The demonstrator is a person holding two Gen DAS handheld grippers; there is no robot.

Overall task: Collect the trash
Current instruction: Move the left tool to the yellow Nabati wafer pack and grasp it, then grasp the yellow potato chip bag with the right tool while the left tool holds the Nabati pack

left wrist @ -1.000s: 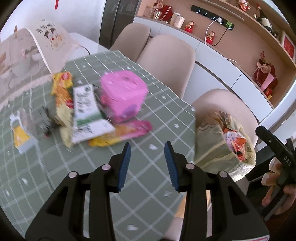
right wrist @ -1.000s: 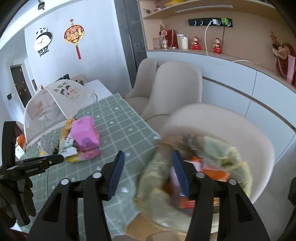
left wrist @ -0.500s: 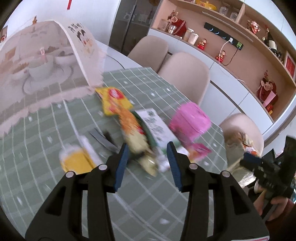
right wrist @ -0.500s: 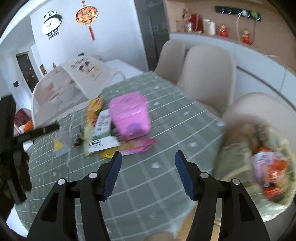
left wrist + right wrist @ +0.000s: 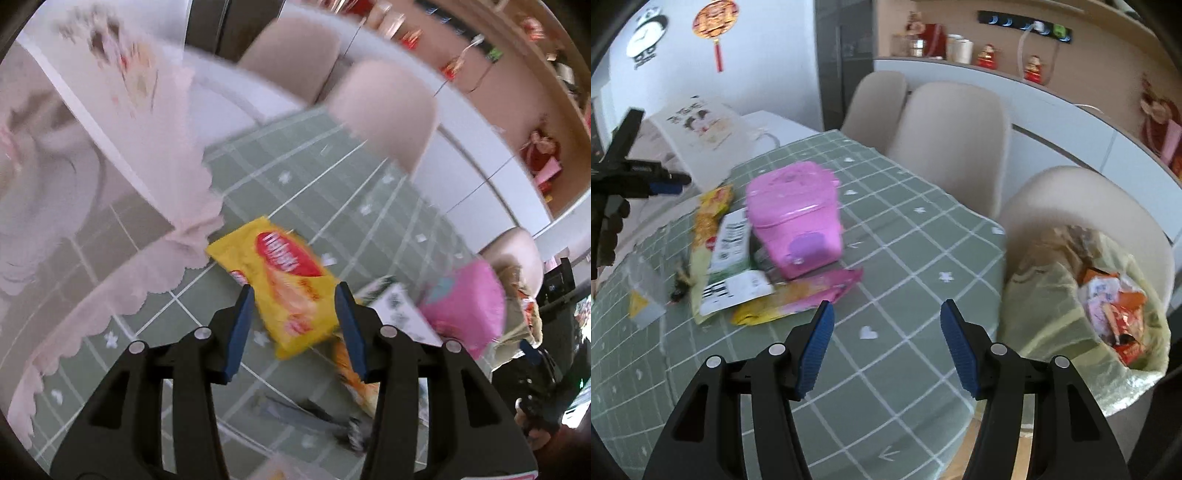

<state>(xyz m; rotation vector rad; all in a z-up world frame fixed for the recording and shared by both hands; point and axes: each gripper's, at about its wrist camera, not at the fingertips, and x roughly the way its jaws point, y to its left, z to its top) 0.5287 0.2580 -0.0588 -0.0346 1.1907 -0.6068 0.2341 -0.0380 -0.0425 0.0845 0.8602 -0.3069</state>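
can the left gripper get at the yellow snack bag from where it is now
Probably yes. The left gripper is open, jaws either side of the yellow snack bag lying flat on the table; nothing lies on top of it.

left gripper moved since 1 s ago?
Yes. The left gripper swung away from the trash bag across the table, now over the yellow snack packet by the pink food cover.

wrist views angled down, sharing table (image 5: 908, 236)

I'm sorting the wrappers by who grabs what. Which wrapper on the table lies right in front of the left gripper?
The yellow snack bag with the red logo, framed between the left gripper fingers. The green-and-white wrapper and the pink-and-yellow one lie further off.
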